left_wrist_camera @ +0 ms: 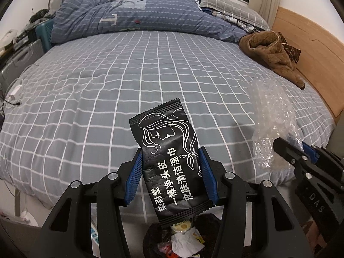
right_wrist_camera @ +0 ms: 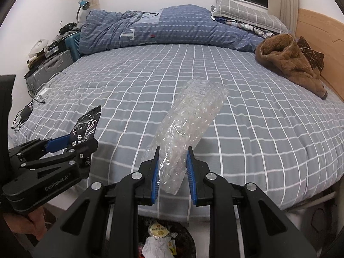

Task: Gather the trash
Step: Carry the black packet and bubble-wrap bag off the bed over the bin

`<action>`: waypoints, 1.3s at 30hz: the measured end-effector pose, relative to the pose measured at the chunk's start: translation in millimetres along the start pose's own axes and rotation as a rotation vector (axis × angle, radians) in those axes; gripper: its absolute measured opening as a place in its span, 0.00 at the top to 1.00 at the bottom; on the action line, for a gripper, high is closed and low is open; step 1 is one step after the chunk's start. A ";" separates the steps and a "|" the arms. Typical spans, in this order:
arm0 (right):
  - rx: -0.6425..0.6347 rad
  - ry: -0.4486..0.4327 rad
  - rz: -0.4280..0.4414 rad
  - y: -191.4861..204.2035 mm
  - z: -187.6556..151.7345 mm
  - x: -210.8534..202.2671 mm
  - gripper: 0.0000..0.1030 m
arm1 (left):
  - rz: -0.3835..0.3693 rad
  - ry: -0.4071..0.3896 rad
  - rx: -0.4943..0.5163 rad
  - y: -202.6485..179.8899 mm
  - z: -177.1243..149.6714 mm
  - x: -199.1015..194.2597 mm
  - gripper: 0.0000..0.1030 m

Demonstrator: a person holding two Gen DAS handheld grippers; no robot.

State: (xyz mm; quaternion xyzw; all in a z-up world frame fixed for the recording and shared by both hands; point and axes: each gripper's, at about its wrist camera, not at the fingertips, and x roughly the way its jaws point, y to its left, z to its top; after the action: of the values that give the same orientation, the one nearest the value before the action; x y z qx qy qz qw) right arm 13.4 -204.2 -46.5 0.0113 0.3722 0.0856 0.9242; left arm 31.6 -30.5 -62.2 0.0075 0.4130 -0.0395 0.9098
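While both claws hang just off the near edge of the bed (left_wrist_camera: 90,99), a dark trash bin (right_wrist_camera: 187,239) sits directly below them, already holding crumpled white paper (right_wrist_camera: 155,247) and a round yellow-labelled lid (right_wrist_camera: 160,230). Left claw (left_wrist_camera: 171,169): blue pads clamped on the sides of a black wipe packet (left_wrist_camera: 169,159) with white line art and Chinese text, packet standing up out of the jaws, lower end over the bin. A hand (right_wrist_camera: 30,225) grips its handle, seen from the right wrist view. Right claw (right_wrist_camera: 173,172): jaws pinched together on a strip of clear bubble wrap (right_wrist_camera: 189,124), which sticks forward and up over the bed edge. Both pieces are off the sheet, in the air. Further out, grey grid sheet, bare in the middle. Brown fleece garment (right_wrist_camera: 292,62) lies by the wooden headboard (right_wrist_camera: 318,32) on the right. Far side: rolled blue duvet (left_wrist_camera: 129,15), grey checked pillow (right_wrist_camera: 247,13), suitcases (right_wrist_camera: 49,68) at left by the wall.
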 end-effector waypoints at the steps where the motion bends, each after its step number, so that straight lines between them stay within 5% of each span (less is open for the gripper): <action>1: -0.001 0.001 0.000 1.2 -2.3 -2.1 0.79 | 0.000 0.002 -0.002 -0.4 -3.7 -2.9 0.51; 28: 0.038 0.135 -0.043 1.2 -112.5 -65.1 0.79 | -0.040 0.162 0.053 -38.5 -121.3 -49.2 0.51; 39: 0.096 0.225 -0.045 -14.5 -156.1 -57.2 0.79 | -0.054 0.238 0.067 -46.1 -162.0 -26.4 0.51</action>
State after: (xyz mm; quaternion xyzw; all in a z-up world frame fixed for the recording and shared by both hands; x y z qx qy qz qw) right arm -132.6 -234.7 -121.3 0.0375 0.4774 0.0474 0.8766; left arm -111.0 -67.2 -148.2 0.0314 0.5167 -0.0763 0.8521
